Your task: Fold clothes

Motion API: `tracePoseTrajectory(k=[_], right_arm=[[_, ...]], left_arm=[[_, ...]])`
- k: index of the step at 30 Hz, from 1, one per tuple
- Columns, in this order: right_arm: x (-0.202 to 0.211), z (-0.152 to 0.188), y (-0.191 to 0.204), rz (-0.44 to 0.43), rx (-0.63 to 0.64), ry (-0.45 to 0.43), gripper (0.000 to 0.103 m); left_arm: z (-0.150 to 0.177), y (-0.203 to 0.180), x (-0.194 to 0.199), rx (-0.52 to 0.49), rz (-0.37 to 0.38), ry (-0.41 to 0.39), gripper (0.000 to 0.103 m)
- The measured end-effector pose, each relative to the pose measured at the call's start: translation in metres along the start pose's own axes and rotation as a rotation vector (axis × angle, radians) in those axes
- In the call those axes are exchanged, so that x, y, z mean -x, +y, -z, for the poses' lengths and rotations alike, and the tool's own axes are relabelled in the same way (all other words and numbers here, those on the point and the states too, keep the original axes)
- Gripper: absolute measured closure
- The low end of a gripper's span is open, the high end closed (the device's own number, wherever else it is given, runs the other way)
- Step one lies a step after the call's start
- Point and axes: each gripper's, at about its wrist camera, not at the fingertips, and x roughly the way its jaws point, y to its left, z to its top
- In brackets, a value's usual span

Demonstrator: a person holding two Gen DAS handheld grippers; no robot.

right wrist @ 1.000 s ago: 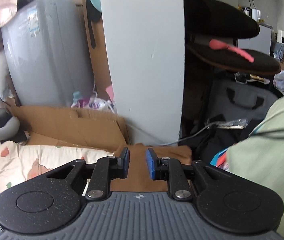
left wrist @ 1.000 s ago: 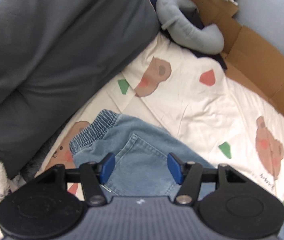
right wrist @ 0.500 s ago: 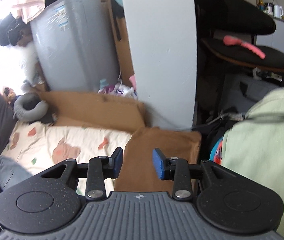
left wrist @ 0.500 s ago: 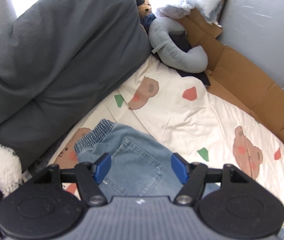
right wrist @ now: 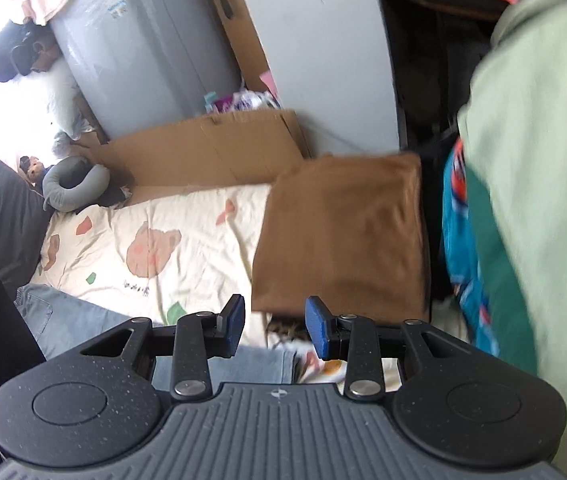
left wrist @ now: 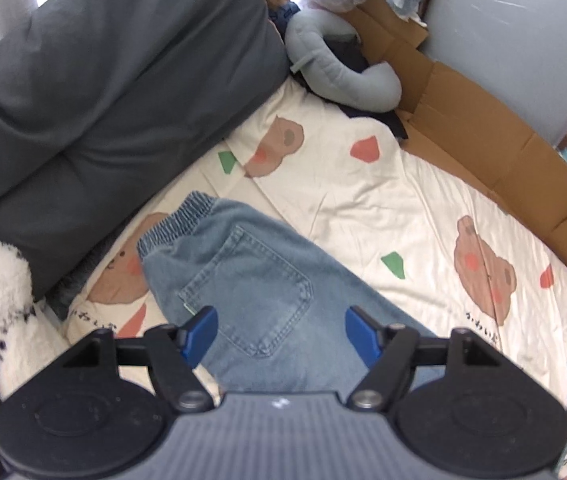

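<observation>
A pair of light blue jeans [left wrist: 251,280] lies flat on a cream bear-print sheet [left wrist: 383,208], elastic waistband at the far left, back pocket up. My left gripper [left wrist: 281,330] hovers above the jeans near the pocket, its jaws opening wide, nothing between the blue pads. In the right wrist view the jeans [right wrist: 83,320] run along the near left of the sheet [right wrist: 171,240], and a folded brown garment [right wrist: 343,232] lies at the sheet's far right. My right gripper [right wrist: 275,326] hangs open above the near edge of that brown garment, holding nothing.
A dark grey duvet [left wrist: 103,80] borders the sheet on the left, with a grey neck pillow [left wrist: 343,68] at its far end. Flattened cardboard [left wrist: 483,128] lines the far side against a grey wall. A pale green garment [right wrist: 531,200] and bright blue clothes [right wrist: 463,240] crowd the right.
The left gripper has risen and pulled back from the jeans while its jaws widened. The right gripper has swung down from the wall toward the bed, and its jaws have parted.
</observation>
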Motion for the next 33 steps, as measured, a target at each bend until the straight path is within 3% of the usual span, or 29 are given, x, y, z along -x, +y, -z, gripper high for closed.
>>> tracePoseTrajectory(k=[6,15,33], right_arm=[[-0.028,0.043,-0.01,-0.017,-0.055,0.058,0.063],[-0.084,0.101,-0.015,-0.07,-0.118,0.161,0.063],[-0.213,0.165,-0.033,-0.114,-0.261,0.325,0.062]], left_arm=[[0.018,0.0,-0.017,0.046,0.006,0.029,0.029],[0.046,-0.011,-0.046,0.011,-0.023,0.101,0.029],[0.059,-0.035,-0.091,-0.092,-0.071,0.205,0.029]])
